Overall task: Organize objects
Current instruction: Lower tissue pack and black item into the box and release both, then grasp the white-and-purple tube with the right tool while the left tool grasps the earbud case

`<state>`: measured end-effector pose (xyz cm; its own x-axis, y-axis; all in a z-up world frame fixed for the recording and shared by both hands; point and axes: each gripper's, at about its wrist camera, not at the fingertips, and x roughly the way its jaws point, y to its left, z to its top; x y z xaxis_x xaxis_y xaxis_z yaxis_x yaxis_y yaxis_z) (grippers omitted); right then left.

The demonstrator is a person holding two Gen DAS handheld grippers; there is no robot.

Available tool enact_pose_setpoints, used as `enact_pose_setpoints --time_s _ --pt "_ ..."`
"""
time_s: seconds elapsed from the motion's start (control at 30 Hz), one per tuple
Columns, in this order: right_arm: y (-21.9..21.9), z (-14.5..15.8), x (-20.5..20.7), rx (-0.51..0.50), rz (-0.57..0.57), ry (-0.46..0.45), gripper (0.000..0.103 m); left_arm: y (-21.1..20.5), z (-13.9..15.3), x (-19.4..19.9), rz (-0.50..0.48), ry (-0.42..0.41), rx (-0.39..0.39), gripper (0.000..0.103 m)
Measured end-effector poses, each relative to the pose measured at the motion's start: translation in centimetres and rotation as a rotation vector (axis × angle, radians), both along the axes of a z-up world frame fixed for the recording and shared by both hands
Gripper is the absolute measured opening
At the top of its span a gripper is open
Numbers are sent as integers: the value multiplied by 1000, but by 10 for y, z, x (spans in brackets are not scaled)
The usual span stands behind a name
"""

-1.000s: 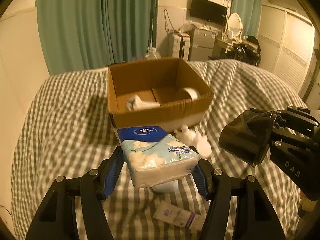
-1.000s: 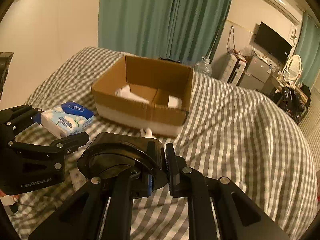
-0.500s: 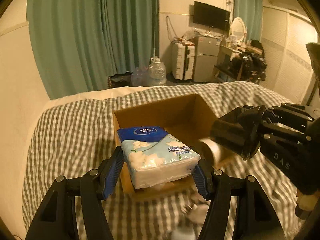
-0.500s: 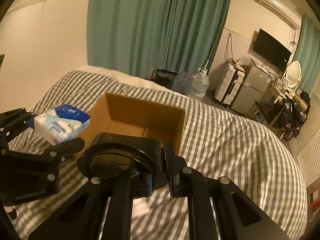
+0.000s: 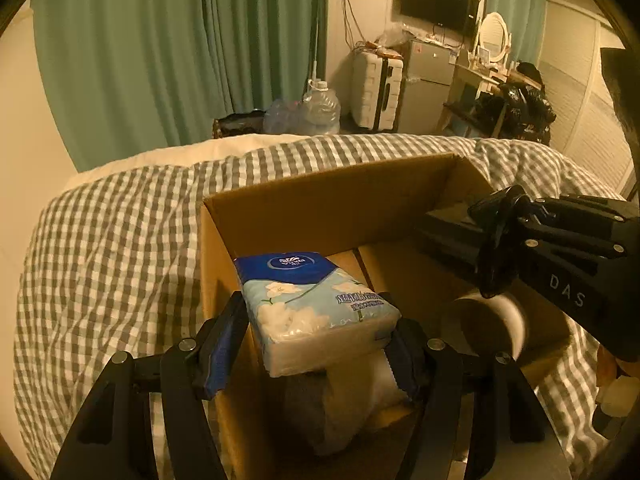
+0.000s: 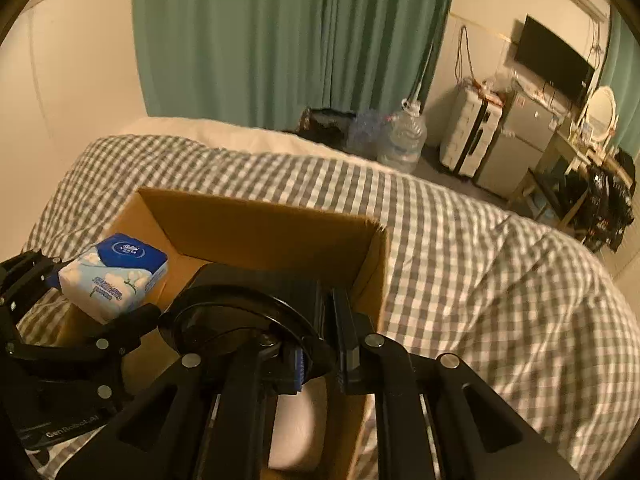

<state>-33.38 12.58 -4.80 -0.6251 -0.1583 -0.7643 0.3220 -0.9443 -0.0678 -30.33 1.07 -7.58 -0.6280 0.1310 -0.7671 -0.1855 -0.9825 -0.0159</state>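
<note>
My left gripper is shut on a blue and white tissue pack and holds it over the left part of an open cardboard box on the checked bed. The pack also shows in the right wrist view. My right gripper is shut on the edge of a black round object and holds it over the right part of the box. It shows as a dark shape in the left wrist view. A white tape roll and crumpled white items lie inside the box.
The grey checked bedspread surrounds the box. Beyond the bed are green curtains, a water jug, a white suitcase, a small fridge and a wall TV.
Both grippers have moved forward and up from in front of the box to over it, each carrying its object. The loose items on the bed in front of the box have dropped out of view.
</note>
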Motion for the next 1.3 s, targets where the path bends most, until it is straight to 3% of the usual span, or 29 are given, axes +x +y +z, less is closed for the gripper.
enact_pose_setpoints --time_s 0.1,0.17,0.23,0.27,0.3,0.37,0.53,1.0,1.2,1.3 --pt "3 -3 1 -49 -2 2 22 2 -7 4 -37 11 3 66" --pt "5 -3 5 -74 -21 16 51 6 -9 5 -38 6 -13 67" --pt "6 -1 9 -84 -20 0 62 7 -7 5 -44 -8 -6 70" --pt "5 3 14 -92 -17 13 62 7 -6 8 -51 -9 9 74" --pt "6 8 17 -95 -20 26 64 7 -5 13 -51 -4 19 84" --pt "9 16 24 -99 -36 43 83 7 -3 19 -30 -5 18 94" --pt "20 37 56 -126 -62 58 83 -1 9 50 3 -23 62 96" --pt "50 71 194 -77 -40 90 83 -33 49 160 121 55 3 100" --pt "33 45 241 -58 -1 54 83 -50 29 210 196 -7 39 100" --pt "23 20 259 -60 25 11 83 -52 16 233 203 -1 3 100"
